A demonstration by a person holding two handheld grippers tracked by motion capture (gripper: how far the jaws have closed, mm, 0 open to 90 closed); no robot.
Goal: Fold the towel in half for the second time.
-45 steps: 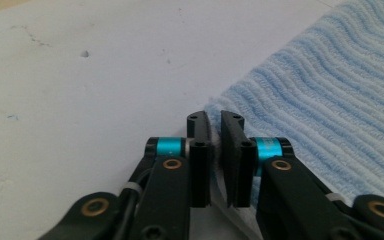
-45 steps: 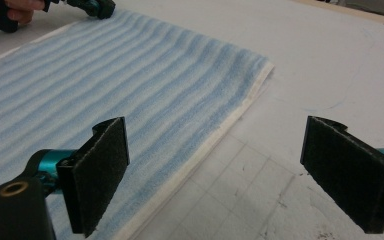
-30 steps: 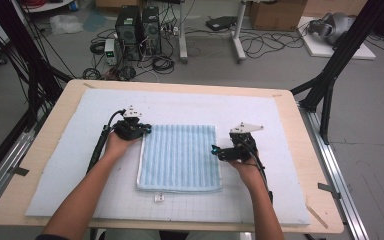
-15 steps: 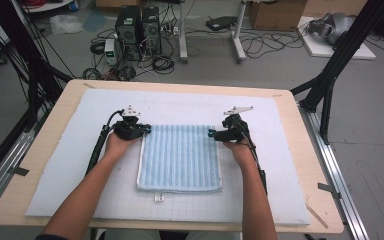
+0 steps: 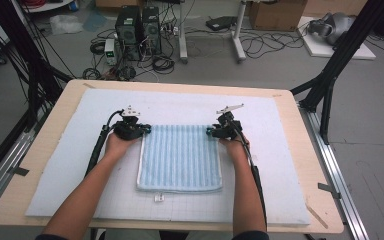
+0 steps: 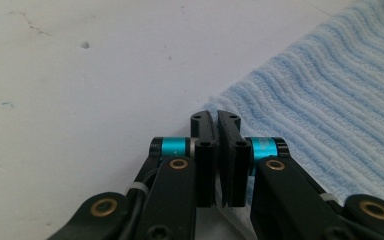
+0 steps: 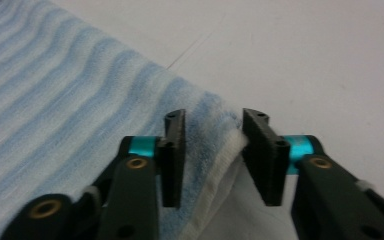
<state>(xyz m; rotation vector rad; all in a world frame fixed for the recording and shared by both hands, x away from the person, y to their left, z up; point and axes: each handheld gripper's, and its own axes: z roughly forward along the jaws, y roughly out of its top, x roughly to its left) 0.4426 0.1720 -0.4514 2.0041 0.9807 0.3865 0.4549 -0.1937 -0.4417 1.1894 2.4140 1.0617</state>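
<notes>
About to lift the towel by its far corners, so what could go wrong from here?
1. The right gripper has just been closing, yet a gap shows around the blue striped towel corner; lifting now may drop it.
2. The left gripper is shut on the very tip of its corner; a tug could slip it free.
3. Uneven grips would skew the fold.

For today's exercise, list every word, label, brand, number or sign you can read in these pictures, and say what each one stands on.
No text can be read anywhere.
Small white tag at the near edge of the blue towel: too small to read.
Cardboard boxes on the floor: no legible print.
Computer towers: no readable brand.
</notes>
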